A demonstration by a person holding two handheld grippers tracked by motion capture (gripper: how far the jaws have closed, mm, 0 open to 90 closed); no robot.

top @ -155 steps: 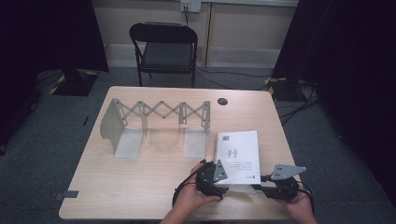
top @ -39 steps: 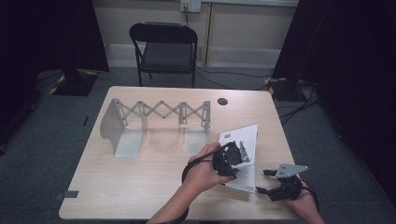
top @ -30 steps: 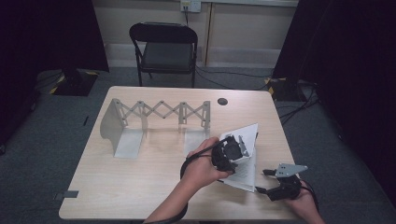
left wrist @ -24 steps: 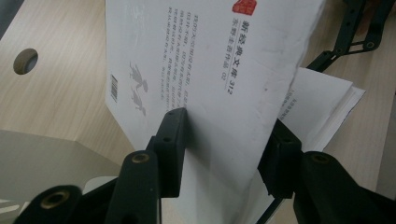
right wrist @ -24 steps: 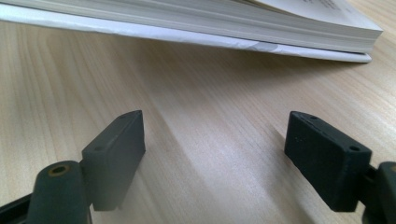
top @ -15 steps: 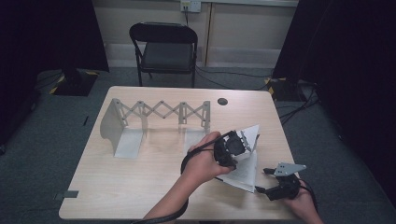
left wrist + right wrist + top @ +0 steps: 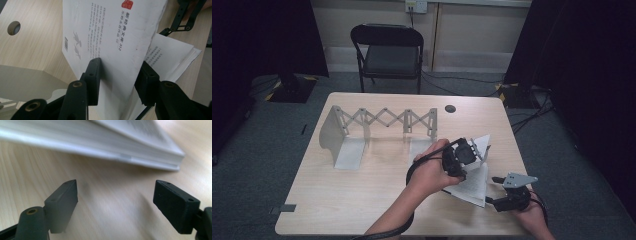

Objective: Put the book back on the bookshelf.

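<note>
We found the book (image 7: 472, 182) lying on the right half of the wooden table (image 7: 362, 195), near the front edge, with its long axis running roughly from the person's side toward the far side, tilted a little to the left at the near end. Its white cover (image 7: 112, 37) was lifted off the page block and stood up steeply, the free edge raised toward the far right. In the left gripper view we read vertical printed text, a red seal and a barcode on that cover, and we saw the inner pages (image 7: 172, 57) lying flat beneath it.

The left gripper (image 7: 464, 152) pinched the raised cover: one black jaw pressed on each face of the sheet. The left hand (image 7: 432, 172) held it above the book's far end.

The right gripper (image 7: 507, 200) sat low at the table's front right corner, just beside the book's near right edge. Its jaws were spread wide with bare tabletop between them, and the book's page edges lay ahead of them, apart from both.

Farther back on the left half stood an expandable metal book rack (image 7: 382, 132). A round cable grommet (image 7: 450, 108) sat near the far edge, and a black folding chair (image 7: 387, 50) stood behind the table.
</note>
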